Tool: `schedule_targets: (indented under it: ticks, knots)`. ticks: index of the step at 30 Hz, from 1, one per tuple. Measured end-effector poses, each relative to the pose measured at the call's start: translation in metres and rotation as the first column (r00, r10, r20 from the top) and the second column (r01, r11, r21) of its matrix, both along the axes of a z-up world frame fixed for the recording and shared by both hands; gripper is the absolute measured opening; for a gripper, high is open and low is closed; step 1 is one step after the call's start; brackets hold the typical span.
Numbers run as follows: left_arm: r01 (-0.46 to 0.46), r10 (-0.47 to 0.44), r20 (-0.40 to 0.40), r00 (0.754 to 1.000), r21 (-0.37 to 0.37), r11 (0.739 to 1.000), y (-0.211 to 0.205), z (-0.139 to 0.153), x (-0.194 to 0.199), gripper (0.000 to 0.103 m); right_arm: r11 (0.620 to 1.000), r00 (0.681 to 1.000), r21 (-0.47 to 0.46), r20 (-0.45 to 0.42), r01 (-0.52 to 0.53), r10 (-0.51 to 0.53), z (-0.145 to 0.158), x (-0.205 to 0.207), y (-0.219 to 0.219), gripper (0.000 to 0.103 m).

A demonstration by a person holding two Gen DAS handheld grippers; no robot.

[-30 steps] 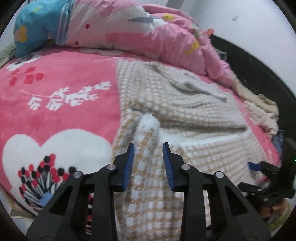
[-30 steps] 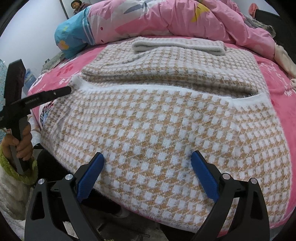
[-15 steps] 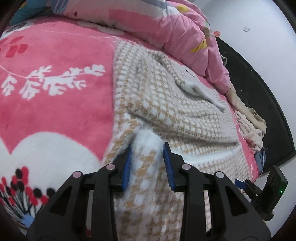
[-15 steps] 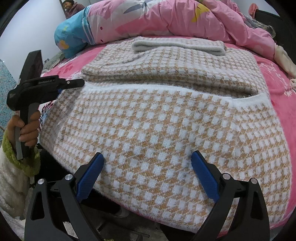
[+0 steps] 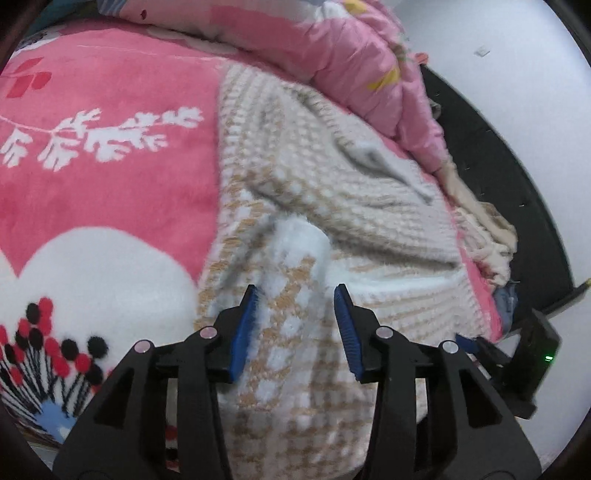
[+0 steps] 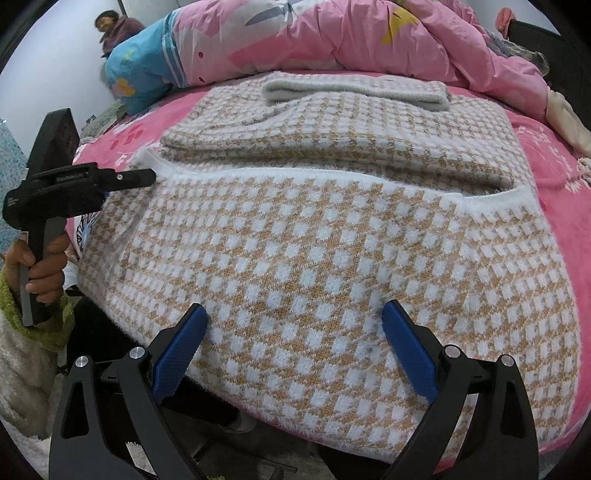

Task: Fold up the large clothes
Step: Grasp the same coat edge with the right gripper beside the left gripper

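Observation:
A beige-and-white checked sweater (image 5: 332,192) (image 6: 314,240) lies on the pink bed cover (image 5: 110,166), its upper half folded down over the body. My left gripper (image 5: 295,291) (image 6: 149,178) sits at the sweater's left corner. Its jaws are opening, and a raised ridge of white-edged knit lies loose between them. A hand holds its handle in the right wrist view. Over the sweater's near hem at the bed's front edge, my right gripper (image 6: 294,308) (image 5: 461,338) stands wide open. Its pads rest against the knit without pinching it.
A bunched pink quilt (image 6: 369,40) (image 5: 351,55) lies along the far side of the bed. Beige clothes (image 5: 487,229) are heaped by the black bed frame (image 5: 498,166). A person (image 6: 110,29) stands in the far left corner.
My left gripper sank closer to the bed and rolled a little. Its jaws spread apart, and the pinched sweater corner went slack between them. The right gripper stayed still.

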State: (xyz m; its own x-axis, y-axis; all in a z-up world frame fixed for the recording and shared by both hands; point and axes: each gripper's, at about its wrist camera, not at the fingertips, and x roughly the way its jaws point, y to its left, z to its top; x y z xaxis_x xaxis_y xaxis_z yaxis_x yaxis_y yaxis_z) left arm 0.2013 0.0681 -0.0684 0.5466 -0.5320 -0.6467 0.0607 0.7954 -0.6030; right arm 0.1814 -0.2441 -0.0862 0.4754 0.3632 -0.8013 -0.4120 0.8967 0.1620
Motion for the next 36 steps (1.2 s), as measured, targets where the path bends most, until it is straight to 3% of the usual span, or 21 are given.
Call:
schedule_targets:
  ticks: [2, 4, 7, 10, 13, 15, 19, 23, 29, 36]
  knots:
    - [0.039, -0.036, 0.041, 0.998, -0.075, 0.996, 0.001, 0.004, -0.008, 0.041, 1.0, 1.0, -0.003, -0.001, -0.001, 0.001, 0.0, 0.001, 0.001, 0.093]
    - [0.05, -0.047, 0.046, 0.998, -0.066, 0.997, -0.001, 0.004, -0.011, 0.043, 1.0, 1.0, -0.003, -0.001, -0.001, 0.001, 0.0, 0.0, 0.001, 0.093]
    - [0.009, -0.007, -0.032, 0.999, 0.078, 0.997, -0.007, -0.006, -0.007, 0.04, 1.0, 1.0, -0.003, -0.001, -0.001, 0.001, 0.0, 0.0, 0.001, 0.093]
    - [-0.013, 0.018, -0.033, 0.999, 0.146, 0.989, -0.012, -0.001, -0.01, 0.038, 1.0, 1.0, -0.003, 0.0, 0.0, 0.0, 0.0, 0.001, 0.001, 0.093]
    - [-0.027, 0.033, -0.016, 0.999, 0.285, 0.958, -0.028, 0.004, -0.015, 0.038, 1.0, 1.0, -0.004, 0.0, 0.0, 0.0, 0.0, 0.001, 0.001, 0.093]
    - [-0.04, 0.043, 0.002, 0.999, 0.395, 0.918, -0.043, 0.006, -0.02, 0.038, 1.0, 1.0, -0.004, 0.0, 0.0, 0.0, 0.0, 0.001, 0.001, 0.093]
    - [-0.089, 0.082, 0.036, 0.996, 0.506, 0.858, -0.059, 0.008, -0.026, 0.037, 1.0, 1.0, -0.004, 0.003, 0.006, -0.006, 0.002, -0.002, 0.0, 0.093]
    - [-0.122, 0.102, 0.067, 0.993, 0.565, 0.816, -0.068, 0.009, -0.032, 0.036, 0.999, 0.999, 0.018, 0.018, 0.033, -0.033, 0.014, -0.009, -0.017, 0.093]
    - [-0.144, 0.117, 0.084, 0.99, 0.609, 0.78, -0.076, 0.012, -0.036, 0.035, 0.987, 0.986, 0.075, 0.083, 0.14, -0.146, 0.041, -0.019, -0.085, 0.093]
    - [-0.142, 0.114, 0.085, 0.99, 0.662, 0.736, -0.088, 0.01, -0.033, 0.035, 0.966, 0.966, 0.122, 0.091, 0.228, -0.24, 0.056, 0.005, -0.146, 0.086]
